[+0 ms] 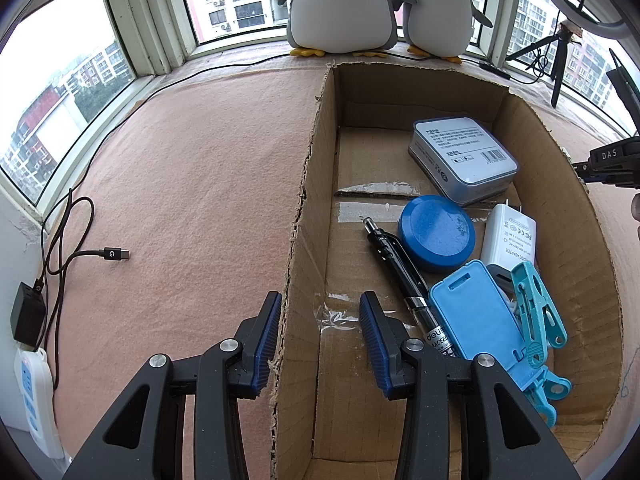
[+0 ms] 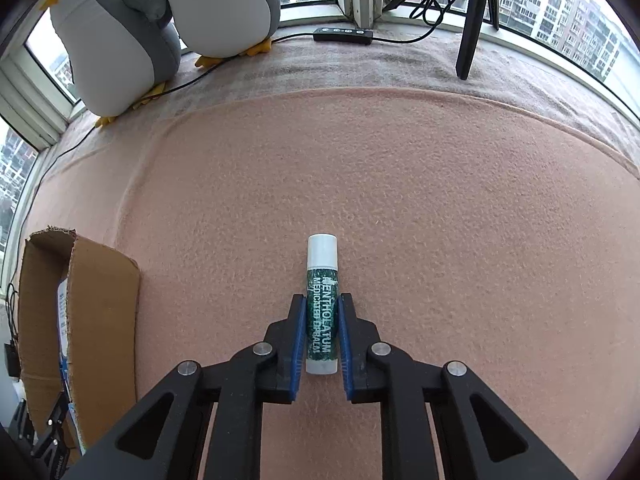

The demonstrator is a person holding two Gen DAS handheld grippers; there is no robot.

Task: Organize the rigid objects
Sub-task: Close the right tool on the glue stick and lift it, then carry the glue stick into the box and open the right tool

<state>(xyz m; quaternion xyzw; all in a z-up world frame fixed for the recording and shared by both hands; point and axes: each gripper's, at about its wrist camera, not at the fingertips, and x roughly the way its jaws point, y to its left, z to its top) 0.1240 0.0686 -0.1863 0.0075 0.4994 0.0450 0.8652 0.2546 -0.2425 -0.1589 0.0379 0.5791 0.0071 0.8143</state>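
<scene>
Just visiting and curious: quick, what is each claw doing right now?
Left gripper: jaws straddle the brown cardboard box wall; whether they press it cannot be told.
Right gripper: closed on the green-labelled white lip balm tube.

The left wrist camera looks steeply down, close over the cardboard box's (image 1: 304,208) left wall. The right wrist camera looks steeply down, close over the pink blanket (image 2: 400,184). Both views share box, blanket and far plush penguins (image 1: 340,4).
</scene>
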